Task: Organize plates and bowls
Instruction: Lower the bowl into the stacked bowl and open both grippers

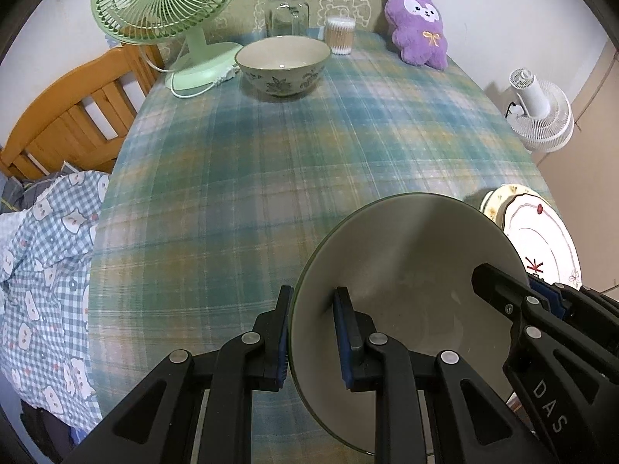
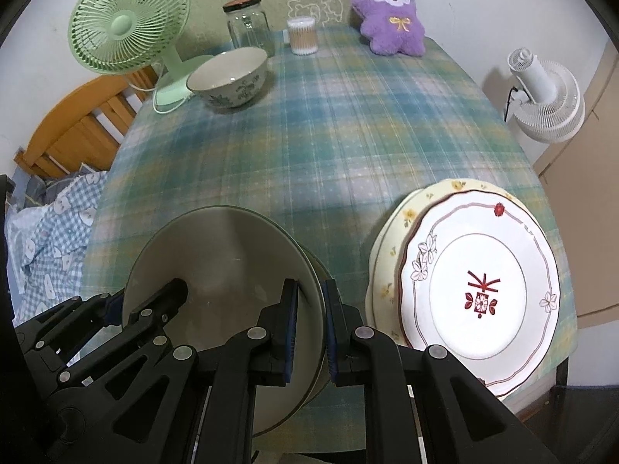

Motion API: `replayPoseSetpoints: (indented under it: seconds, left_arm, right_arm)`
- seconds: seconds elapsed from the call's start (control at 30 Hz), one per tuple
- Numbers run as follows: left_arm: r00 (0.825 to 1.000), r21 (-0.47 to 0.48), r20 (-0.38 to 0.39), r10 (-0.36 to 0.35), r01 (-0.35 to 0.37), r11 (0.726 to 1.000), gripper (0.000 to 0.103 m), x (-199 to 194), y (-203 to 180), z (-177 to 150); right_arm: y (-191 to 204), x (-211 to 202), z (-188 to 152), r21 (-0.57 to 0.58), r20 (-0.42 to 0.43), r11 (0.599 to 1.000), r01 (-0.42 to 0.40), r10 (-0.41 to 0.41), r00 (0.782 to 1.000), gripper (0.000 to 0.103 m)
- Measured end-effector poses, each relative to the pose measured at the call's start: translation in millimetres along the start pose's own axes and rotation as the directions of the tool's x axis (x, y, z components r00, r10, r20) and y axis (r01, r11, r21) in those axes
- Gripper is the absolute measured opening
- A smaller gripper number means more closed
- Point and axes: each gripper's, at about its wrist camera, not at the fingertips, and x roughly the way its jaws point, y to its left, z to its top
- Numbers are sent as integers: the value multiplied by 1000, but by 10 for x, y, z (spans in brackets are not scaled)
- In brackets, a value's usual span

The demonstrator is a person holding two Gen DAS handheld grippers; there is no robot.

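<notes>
A large cream bowl with a green rim (image 1: 406,270) is held near the table's front edge. My left gripper (image 1: 313,332) is shut on its left rim, one finger inside and one outside. My right gripper (image 2: 309,321) is shut on its right rim (image 2: 216,255) and shows in the left wrist view (image 1: 514,294). A second floral bowl (image 1: 283,65) stands at the far left of the table, also in the right wrist view (image 2: 229,76). Two stacked plates (image 2: 479,290), a white one with red pattern on a yellow floral one, lie at the front right.
A green desk fan (image 1: 166,15), glass jar (image 1: 287,13), cotton swab box (image 1: 339,34) and purple plush toy (image 1: 419,25) line the far edge of the plaid tablecloth (image 1: 309,147). A wooden chair (image 1: 73,116) and bedding stand left. A white fan (image 2: 541,92) stands right.
</notes>
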Motion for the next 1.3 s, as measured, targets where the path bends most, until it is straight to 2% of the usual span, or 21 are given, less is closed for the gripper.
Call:
replayPoseSetpoints:
  seconds: [0.33, 0.43, 0.63, 0.7, 0.77, 0.83, 0.9, 1.1, 1.3]
  left_arm:
    - [999, -7, -30, -34, 34, 999, 18, 128, -47, -38]
    - [1000, 10, -13, -9, 9, 1000, 16, 131, -78, -50]
    - [1000, -6, -13, -9, 8, 1000, 18, 148, -71, -52]
    - [1000, -15, -18, -6, 5, 1000, 22, 147, -65, -50]
    - [1000, -30, -18, -13, 13, 999, 33, 116, -43, -42]
    - [1000, -33, 0, -11, 11, 999, 39, 43, -27, -28]
    - [1000, -30, 14, -6, 7, 1000, 43, -28, -17, -2]
    - [998, -44, 65, 19, -16, 999, 61, -263, 129, 151]
    - [987, -55, 149, 54, -47, 997, 76, -511, 241, 389]
  right_arm:
    - [-46, 62, -32, -24, 8, 999, 46, -46, 999, 16]
    - [-56, 88, -51, -37, 4, 997, 64, -64, 998, 16]
    - [-68, 110, -24, -43, -8, 997, 63, -64, 998, 16]
    - [-50, 114, -17, -57, -14, 996, 74, -75, 997, 16]
    - [-31, 94, -22, -72, -14, 994, 81, -82, 997, 16]
    - [-3, 62, -18, -82, -13, 994, 76, -77, 997, 22]
    - [20, -20, -1, -82, 2, 994, 71, -71, 997, 41]
    - [12, -326, 147, -46, 82, 995, 91, -87, 993, 63]
    - [85, -560, 432, -38, 157, 995, 88, -81, 984, 65]
